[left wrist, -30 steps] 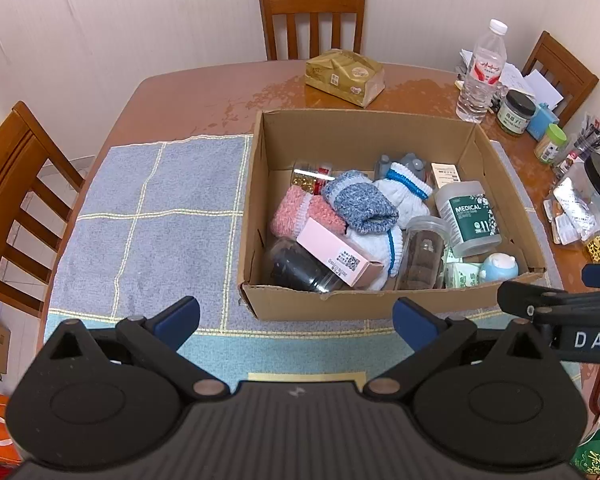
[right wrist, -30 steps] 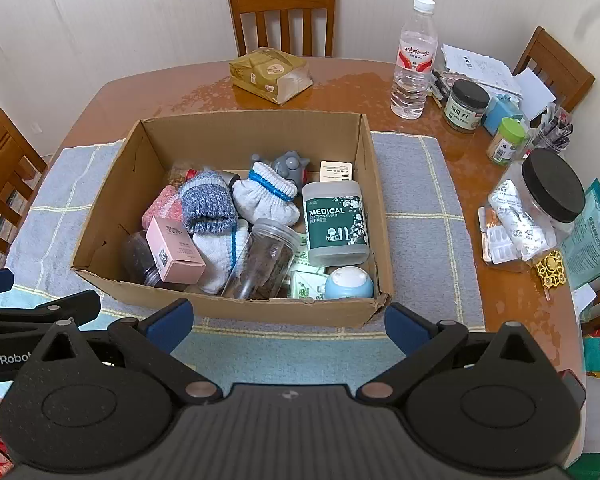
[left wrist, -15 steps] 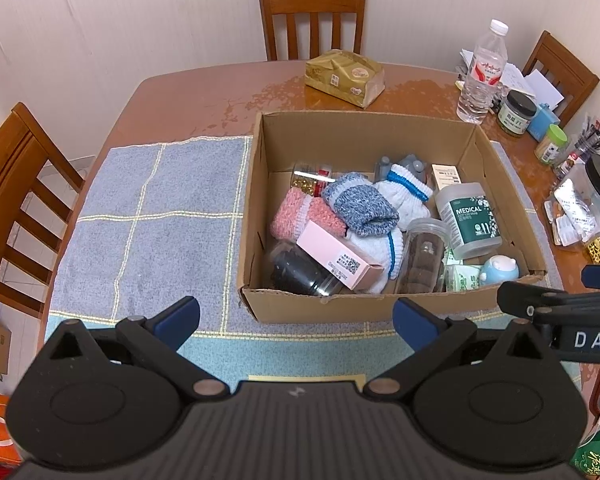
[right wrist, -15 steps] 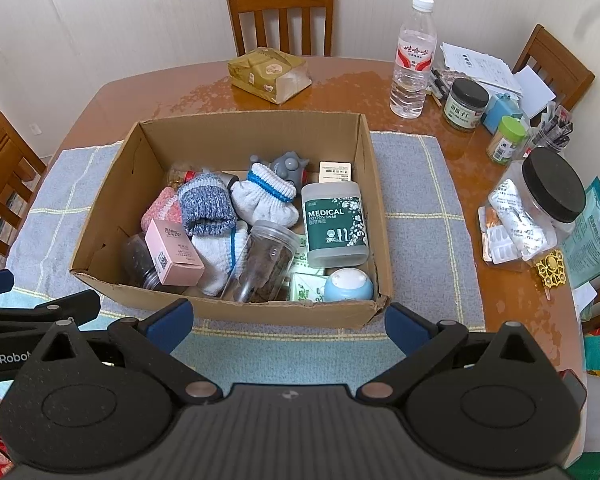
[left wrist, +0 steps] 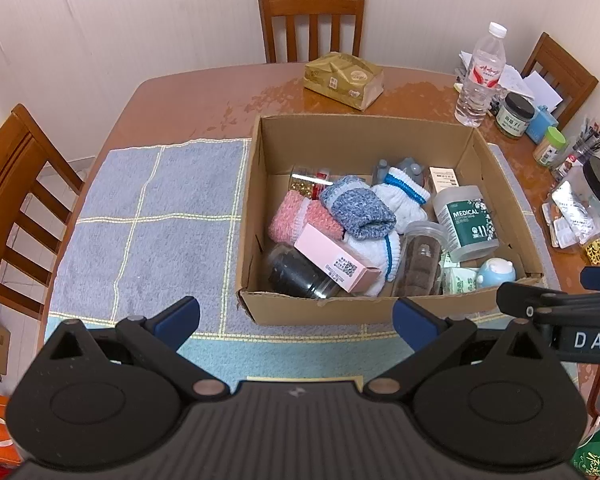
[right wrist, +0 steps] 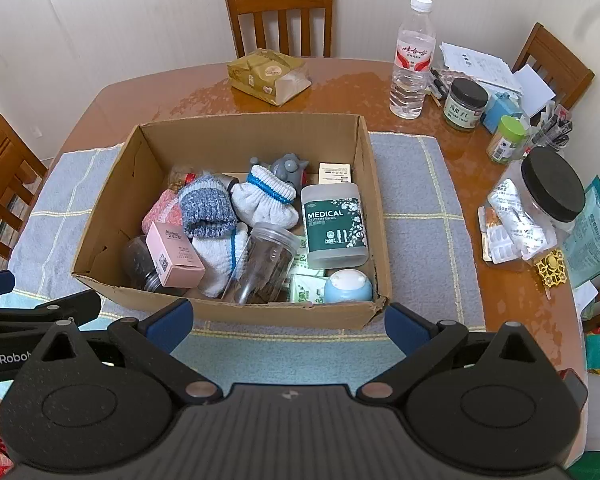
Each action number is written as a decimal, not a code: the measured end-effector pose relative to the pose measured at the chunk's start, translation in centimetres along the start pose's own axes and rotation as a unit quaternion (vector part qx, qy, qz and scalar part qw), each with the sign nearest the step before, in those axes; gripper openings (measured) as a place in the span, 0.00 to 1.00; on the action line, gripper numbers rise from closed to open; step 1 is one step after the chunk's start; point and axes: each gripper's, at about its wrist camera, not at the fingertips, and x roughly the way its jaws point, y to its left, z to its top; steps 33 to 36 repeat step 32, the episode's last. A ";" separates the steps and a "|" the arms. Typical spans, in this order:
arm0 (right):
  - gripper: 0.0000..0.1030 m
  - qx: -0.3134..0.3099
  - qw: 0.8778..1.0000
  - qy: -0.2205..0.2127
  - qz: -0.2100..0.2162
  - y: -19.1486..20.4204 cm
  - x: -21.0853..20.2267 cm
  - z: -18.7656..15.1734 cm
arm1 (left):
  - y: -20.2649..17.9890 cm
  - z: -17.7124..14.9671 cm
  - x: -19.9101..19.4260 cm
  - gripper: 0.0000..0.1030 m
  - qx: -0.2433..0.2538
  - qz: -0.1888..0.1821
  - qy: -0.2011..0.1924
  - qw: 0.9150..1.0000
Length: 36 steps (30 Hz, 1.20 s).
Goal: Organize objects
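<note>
Centrally in both wrist views sits an open cardboard box (left wrist: 364, 312) on a grey-blue checked mat (left wrist: 152, 224), which covers much of a brown wooden table (left wrist: 196, 100); the box is crowded with loose items. Low in the left wrist view, the left gripper (left wrist: 296, 316) hangs short of the box's near wall with its blue-tipped fingers (left wrist: 178, 316) spread wide and nothing between them; the right gripper (right wrist: 286, 322) does the same at the bottom of its own view, fingers released and empty.

Inside the box, a pink carton (right wrist: 174, 254) lies tilted at the lower left, resting on a dark jar (right wrist: 138, 262); a blue-grey knitted sock (right wrist: 206, 210) overlaps a pink sock (right wrist: 162, 210) to its left and white socks with blue bands (right wrist: 266, 200) to its right. A clear plastic jar (right wrist: 266, 264) lies on its side near the front wall; a green-labelled tub marked MEDICAL (right wrist: 334, 224) fills the right side, with a pale blue round thing (right wrist: 348, 286) in the front right corner (what it is I cannot tell). A grey toy figure (right wrist: 288, 168) sits toward the back.

Beyond the box, in the upper middle of the frame, lies a gold packet (right wrist: 268, 76); a water bottle (right wrist: 412, 56) stands upper right, near a dark-lidded jar (right wrist: 466, 106).
</note>
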 end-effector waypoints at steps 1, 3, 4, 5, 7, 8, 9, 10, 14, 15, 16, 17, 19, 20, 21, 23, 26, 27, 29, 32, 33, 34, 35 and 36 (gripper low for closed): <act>1.00 0.000 1.000 0.000 0.000 -0.1 0.0 0.0 | 0.0 0.0 0.0 0.99 0.000 0.000 0.000 1.000; 1.00 0.001 1.000 0.000 0.001 -0.2 -0.1 0.0 | 0.0 0.0 0.0 0.99 0.000 0.000 0.000 1.000; 1.00 0.001 1.000 0.000 0.001 -0.2 -0.2 0.0 | 0.0 0.0 -0.1 0.99 0.000 0.000 0.000 1.000; 1.00 0.001 1.000 0.000 0.001 -0.2 -0.2 0.0 | 0.0 0.0 -0.1 0.99 0.000 0.000 0.000 1.000; 1.00 0.001 1.000 -0.001 0.001 -0.2 -0.2 0.0 | 0.0 0.0 -0.1 0.99 0.000 0.000 0.000 1.000; 1.00 0.001 1.000 0.000 0.001 -0.2 -0.2 0.0 | 0.0 0.0 -0.1 0.99 0.000 0.000 0.000 1.000; 1.00 0.001 1.000 0.000 0.001 -0.2 -0.2 0.0 | 0.0 0.0 -0.1 0.99 0.000 0.000 0.000 1.000; 1.00 0.001 1.000 -0.001 0.001 -0.2 -0.2 0.0 | 0.0 0.0 -0.1 0.99 0.000 -0.001 0.000 1.000; 1.00 0.002 1.000 -0.002 0.001 -0.3 -0.3 -0.1 | 0.0 0.0 -0.1 0.99 -0.001 -0.001 0.001 1.000; 1.00 0.002 1.000 -0.002 0.001 -0.3 -0.3 -0.1 | 0.0 0.0 -0.1 0.99 -0.001 -0.001 0.001 1.000; 1.00 0.002 1.000 -0.002 0.001 -0.3 -0.3 -0.1 | -0.1 0.0 -0.2 0.99 -0.001 -0.001 0.001 1.000; 1.00 0.002 1.000 -0.002 0.002 -0.3 -0.3 -0.1 | -0.1 0.0 -0.2 0.99 -0.001 -0.001 0.002 1.000; 1.00 0.003 1.000 -0.001 0.002 -0.3 -0.4 -0.1 | -0.1 0.0 -0.2 0.99 -0.001 0.000 0.002 1.000; 1.00 0.003 1.000 -0.001 0.002 -0.3 -0.5 -0.2 | -0.1 0.0 -0.2 0.99 -0.001 0.000 0.002 1.000; 1.00 0.003 1.000 -0.001 0.002 -0.3 -0.5 -0.2 | -0.1 0.0 -0.2 0.99 -0.001 -0.001 0.002 1.000; 1.00 0.003 1.000 -0.001 0.002 -0.3 -0.5 -0.2 | -0.1 0.0 -0.2 0.99 -0.001 -0.001 0.003 1.000; 1.00 0.003 1.000 -0.001 0.002 -0.2 -0.5 -0.2 | 0.0 -0.1 -0.2 0.99 -0.002 -0.001 0.003 1.000; 1.00 0.003 1.000 -0.001 0.003 -0.2 -0.5 -0.2 | 0.0 -0.1 -0.2 0.99 -0.002 -0.001 0.003 1.000; 1.00 0.005 1.000 0.001 0.003 -0.2 -0.5 -0.2 | 0.0 -0.1 -0.2 0.99 -0.002 -0.001 0.003 1.000; 1.00 0.005 1.000 0.001 0.003 -0.1 -0.4 -0.2 | 0.1 -0.1 -0.1 0.99 -0.002 -0.001 0.003 1.000; 1.00 0.005 1.000 0.001 0.003 -0.1 -0.4 -0.2 | 0.1 -0.1 -0.1 0.99 -0.002 -0.001 0.003 1.000; 1.00 0.005 1.000 0.001 0.003 -0.1 -0.4 -0.2 | 0.1 -0.1 -0.1 0.99 -0.002 -0.001 0.003 1.000; 1.00 0.005 1.000 0.001 0.003 -0.1 -0.4 -0.2 | 0.1 -0.1 -0.1 0.99 -0.002 -0.001 0.003 1.000; 1.00 0.005 1.000 0.001 0.003 -0.1 -0.4 -0.2 | 0.1 -0.1 -0.1 0.99 -0.002 -0.001 0.003 1.000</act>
